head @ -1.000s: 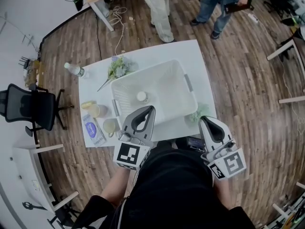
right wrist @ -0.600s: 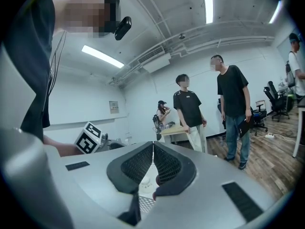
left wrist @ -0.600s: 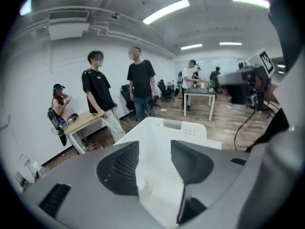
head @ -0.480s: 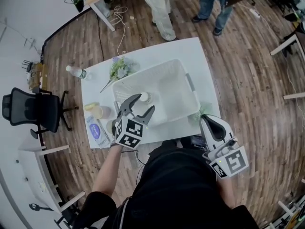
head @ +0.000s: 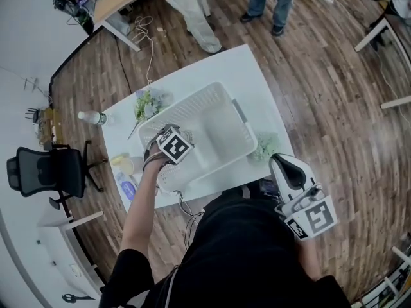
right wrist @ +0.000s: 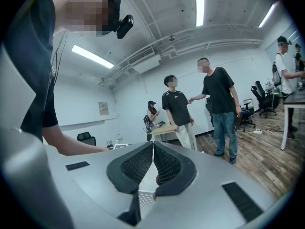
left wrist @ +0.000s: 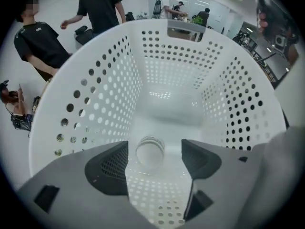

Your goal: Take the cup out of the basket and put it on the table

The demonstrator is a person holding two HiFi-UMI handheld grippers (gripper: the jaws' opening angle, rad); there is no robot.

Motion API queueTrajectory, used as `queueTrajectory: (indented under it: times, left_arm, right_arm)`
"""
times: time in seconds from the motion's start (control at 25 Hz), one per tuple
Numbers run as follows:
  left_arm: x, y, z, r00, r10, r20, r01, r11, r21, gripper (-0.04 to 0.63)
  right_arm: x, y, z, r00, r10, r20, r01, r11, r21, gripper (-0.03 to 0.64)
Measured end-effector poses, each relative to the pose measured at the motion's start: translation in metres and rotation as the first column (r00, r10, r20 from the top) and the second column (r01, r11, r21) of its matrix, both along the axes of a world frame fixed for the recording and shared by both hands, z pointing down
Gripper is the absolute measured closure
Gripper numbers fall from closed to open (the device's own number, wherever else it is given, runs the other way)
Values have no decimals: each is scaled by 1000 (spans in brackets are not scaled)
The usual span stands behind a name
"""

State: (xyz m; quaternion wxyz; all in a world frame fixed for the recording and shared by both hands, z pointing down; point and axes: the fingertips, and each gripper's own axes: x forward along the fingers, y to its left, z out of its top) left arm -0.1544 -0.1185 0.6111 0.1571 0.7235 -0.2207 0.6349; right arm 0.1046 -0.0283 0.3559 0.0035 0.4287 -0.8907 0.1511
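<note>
Clear round cup inside perforated white basket

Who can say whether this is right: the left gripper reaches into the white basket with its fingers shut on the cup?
Not shut. The left gripper view shows that the left gripper has just been opening its fingers, which stand apart with the cup between them, untouched. It does reach into the white basket.
</note>
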Motion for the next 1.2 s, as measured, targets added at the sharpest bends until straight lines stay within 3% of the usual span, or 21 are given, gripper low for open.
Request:
queueTrajectory:
  times: [0.2, 0.32, 0.44, 0.64, 0.84, 0.92, 1.0, 1.12, 1.2]
  left_arm:
    - [-4, 2, 32, 996, -17, 91, 24, 997, -79, 253]
    - [-6, 0, 37, 991, -29, 133, 36, 998, -51, 344]
    - [-5, -2, 34, 991, -42, 131, 46, 998, -32, 347]
    - [9, -1, -3, 995, -59, 77, 55, 997, 45, 348]
    - [32, 12, -80, 992, -100, -72, 110, 982, 155, 348]
    - [38, 20, -123, 983, -113, -142, 142, 967, 213, 348]
    - [39, 28, -169, 972, -130, -196, 184, 938, 293, 348]
    - [15, 44, -224, 956, -191, -222, 271, 862, 427, 348]
    - [-18, 67, -244, 933, -281, -225, 357, 806, 472, 348]
  right_arm:
    - [24, 1, 2, 999, 52, 1, -52, 999, -9, 591]
    - [33, -1, 2, 998, 64, 3, -64, 998, -10, 591]
    - [36, -3, 2, 998, 60, 5, -60, 998, -10, 591]
    - [35, -4, 1, 1000, 22, 11, -22, 1000, 4, 591]
    - [28, -6, 1, 999, -41, 22, 40, 999, 16, 591]
    - [22, -10, -1, 997, -74, 29, 73, 997, 23, 591]
    - [17, -15, -3, 993, -109, 39, 108, 994, 27, 591]
    - [1, -22, 0, 984, -169, 53, 168, 985, 29, 591]
    - [-17, -27, 2, 974, -218, 59, 217, 976, 30, 591]
